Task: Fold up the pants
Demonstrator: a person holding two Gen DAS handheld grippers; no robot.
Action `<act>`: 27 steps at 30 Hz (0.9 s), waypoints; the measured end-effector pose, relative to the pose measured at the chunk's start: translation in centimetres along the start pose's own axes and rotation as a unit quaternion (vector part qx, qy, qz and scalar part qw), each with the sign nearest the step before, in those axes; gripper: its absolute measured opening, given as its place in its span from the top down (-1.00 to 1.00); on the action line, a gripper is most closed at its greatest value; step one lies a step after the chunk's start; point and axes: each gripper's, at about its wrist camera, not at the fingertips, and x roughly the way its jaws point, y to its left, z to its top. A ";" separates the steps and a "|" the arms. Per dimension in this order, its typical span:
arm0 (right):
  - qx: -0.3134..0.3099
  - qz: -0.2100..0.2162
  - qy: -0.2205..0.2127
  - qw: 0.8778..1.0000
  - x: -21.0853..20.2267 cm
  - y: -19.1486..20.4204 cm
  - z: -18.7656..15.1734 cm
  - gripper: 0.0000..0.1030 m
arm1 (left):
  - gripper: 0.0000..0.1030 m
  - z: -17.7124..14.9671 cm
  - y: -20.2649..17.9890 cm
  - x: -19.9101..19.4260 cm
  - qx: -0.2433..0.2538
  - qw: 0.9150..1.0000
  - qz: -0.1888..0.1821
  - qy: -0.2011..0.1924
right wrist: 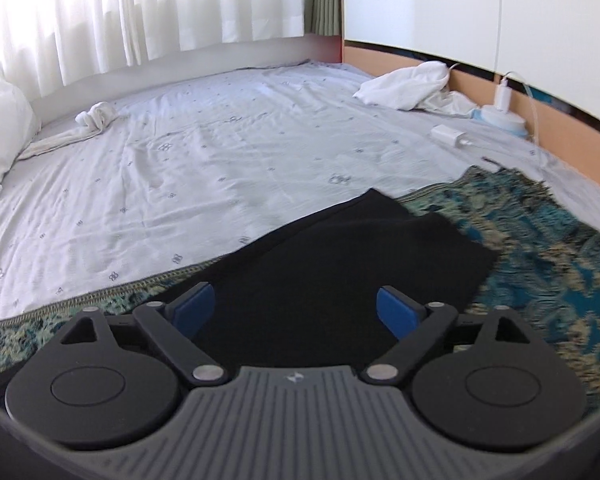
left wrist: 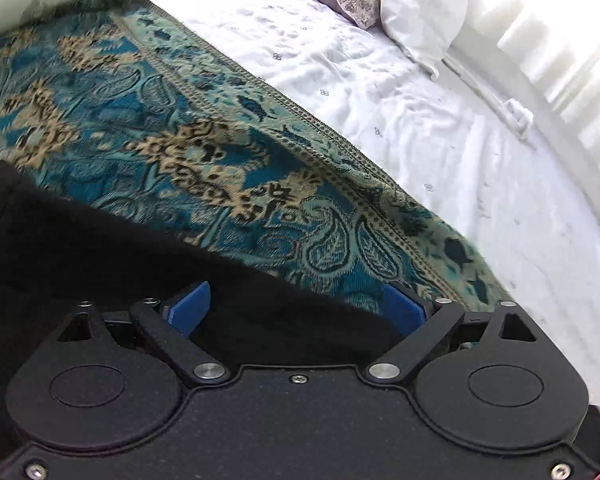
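No legible writing or brand in either view; a small pale emblem on the right tool's ribbed grey housing is too small to read

Left gripper: jaws spread wide, nothing between the blue pads, black cloth below them. Right gripper: same, released, poised over the black cloth

Pants: one pair, black, lying flat on the teal paisley throw, far corner reaching the white bedsheet

Counts: two pillows at left-view top, one white charger brick, one crumpled white cloth, one twisted white cloth
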 end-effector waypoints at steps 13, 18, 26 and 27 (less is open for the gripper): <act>0.047 0.002 0.048 0.998 9.8 4.3 1.5 -1.00 | -0.98 -2.2 -3.2 1.4 0.054 0.994 0.085 -0.037; 0.060 -0.007 0.092 0.994 13.8 5.0 1.4 -0.99 | -0.02 -2.9 -3.5 0.7 0.070 0.990 0.107 -0.062; 0.049 -0.027 0.071 0.996 13.0 3.9 1.2 0.95 | 0.99 -2.4 -1.6 -0.6 0.018 0.997 0.053 -0.043; 0.061 -0.019 0.070 0.996 12.5 3.1 1.3 0.95 | 0.99 -2.5 -1.5 -0.9 0.020 0.997 0.056 -0.045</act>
